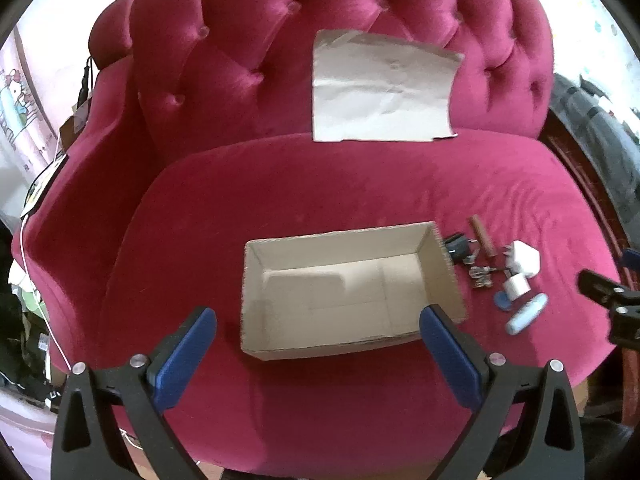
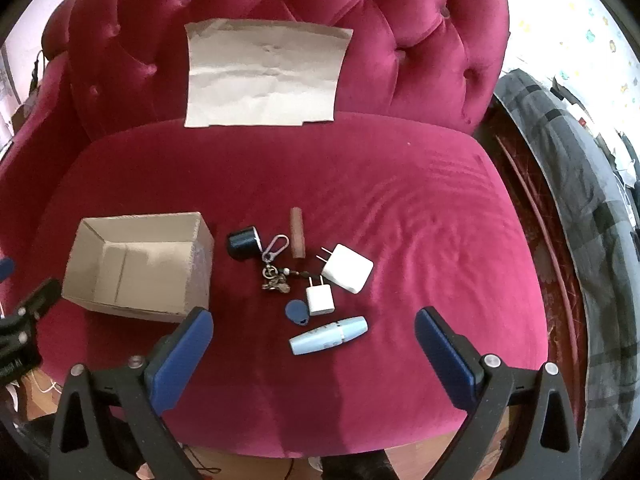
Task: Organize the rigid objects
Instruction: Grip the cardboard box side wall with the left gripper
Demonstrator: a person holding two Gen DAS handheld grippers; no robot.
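Note:
An empty open cardboard box (image 1: 344, 292) (image 2: 140, 264) sits on the red velvet seat. To its right lie small items: a dark blue spool (image 2: 243, 243), a key ring with carabiner (image 2: 275, 266), a brown stick (image 2: 297, 233), a large white charger (image 2: 347, 268), a small white charger (image 2: 320, 300), a blue round tag (image 2: 298, 314) and a light blue pen-shaped device (image 2: 328, 335). My left gripper (image 1: 318, 326) is open and empty in front of the box. My right gripper (image 2: 314, 330) is open and empty, just in front of the light blue device.
A creased sheet of brown paper (image 1: 380, 88) (image 2: 264, 74) leans on the tufted chair back (image 1: 248, 52). A grey checked blanket (image 2: 580, 184) lies right of the chair. Cables and clutter (image 1: 32, 240) lie to the left.

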